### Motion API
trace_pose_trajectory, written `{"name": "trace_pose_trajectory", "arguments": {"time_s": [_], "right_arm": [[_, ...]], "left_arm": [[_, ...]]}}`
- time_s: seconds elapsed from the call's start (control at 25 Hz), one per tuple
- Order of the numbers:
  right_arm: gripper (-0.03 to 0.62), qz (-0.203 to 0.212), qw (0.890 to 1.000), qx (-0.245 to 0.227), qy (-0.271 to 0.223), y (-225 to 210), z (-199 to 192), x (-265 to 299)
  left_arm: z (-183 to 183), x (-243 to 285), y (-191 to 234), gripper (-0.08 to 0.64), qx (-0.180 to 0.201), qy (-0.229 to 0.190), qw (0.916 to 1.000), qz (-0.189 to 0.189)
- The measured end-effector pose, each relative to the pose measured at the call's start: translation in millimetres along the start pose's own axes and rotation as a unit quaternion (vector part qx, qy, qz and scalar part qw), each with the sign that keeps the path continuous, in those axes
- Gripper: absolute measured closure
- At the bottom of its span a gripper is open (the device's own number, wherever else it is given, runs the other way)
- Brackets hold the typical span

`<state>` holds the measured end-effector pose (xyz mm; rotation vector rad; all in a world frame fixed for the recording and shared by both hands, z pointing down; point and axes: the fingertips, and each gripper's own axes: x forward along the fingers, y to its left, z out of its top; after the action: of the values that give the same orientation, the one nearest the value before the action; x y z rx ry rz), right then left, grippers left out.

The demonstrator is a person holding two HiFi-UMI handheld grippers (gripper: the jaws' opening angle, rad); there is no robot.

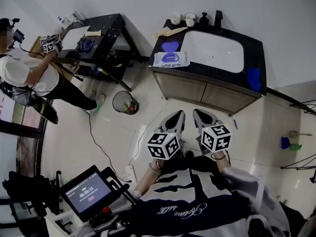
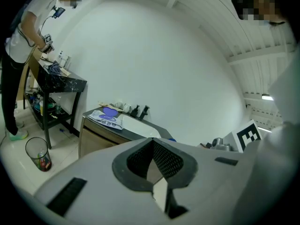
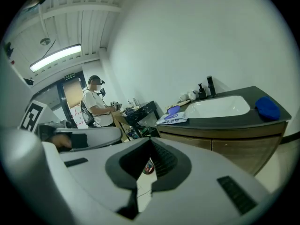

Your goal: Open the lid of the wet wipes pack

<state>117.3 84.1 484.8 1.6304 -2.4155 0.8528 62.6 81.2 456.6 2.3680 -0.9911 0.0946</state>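
The wet wipes pack (image 1: 171, 59) lies flat on the dark counter (image 1: 207, 74), left of the sink. Its purple oval lid (image 1: 170, 46) shows past the pack's far edge and looks flipped back. The pack (image 2: 108, 119) and the pack (image 3: 172, 119) are small and far off in both gripper views. Both grippers hang over the floor in front of the cabinet, well short of the counter. The left gripper (image 1: 177, 114) has its jaws closed tip to tip with nothing between them, and so does the right gripper (image 1: 199, 113). Up close I see the left gripper (image 2: 152, 140) and the right gripper (image 3: 150, 142).
A white sink basin (image 1: 213, 51) fills the counter's middle, with a blue cloth (image 1: 254, 78) at its right and cups and a tap (image 1: 217, 19) behind. A mesh bin (image 1: 124, 102) stands on the floor at left. Another person (image 1: 29, 70) works at a black table (image 1: 101, 36).
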Motion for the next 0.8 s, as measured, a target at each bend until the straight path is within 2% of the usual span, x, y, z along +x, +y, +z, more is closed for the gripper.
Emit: {"name": "trace_pose_trajectory", "arguments": {"time_s": [0.24,0.48,0.8], "right_arm": [[0.594,0.022,1.0,0.013,0.004,12.0,-22.9,-32.7],[0.594,0.045,0.999,-0.004,-0.003,34.7,-20.1,-40.2],[0.594,0.054,0.998,-0.015,-0.005,55.2,-18.6,-36.7]], "left_arm": [[-22.2,-29.9,-19.1,0.561,-0.012,-0.002,0.9998,0.017],[-15.8,-43.5,-24.9,0.561,-0.001,-0.013,0.9997,0.023],[-14.8,-51.5,-22.9,0.561,0.007,-0.013,0.9998,0.016]]}}
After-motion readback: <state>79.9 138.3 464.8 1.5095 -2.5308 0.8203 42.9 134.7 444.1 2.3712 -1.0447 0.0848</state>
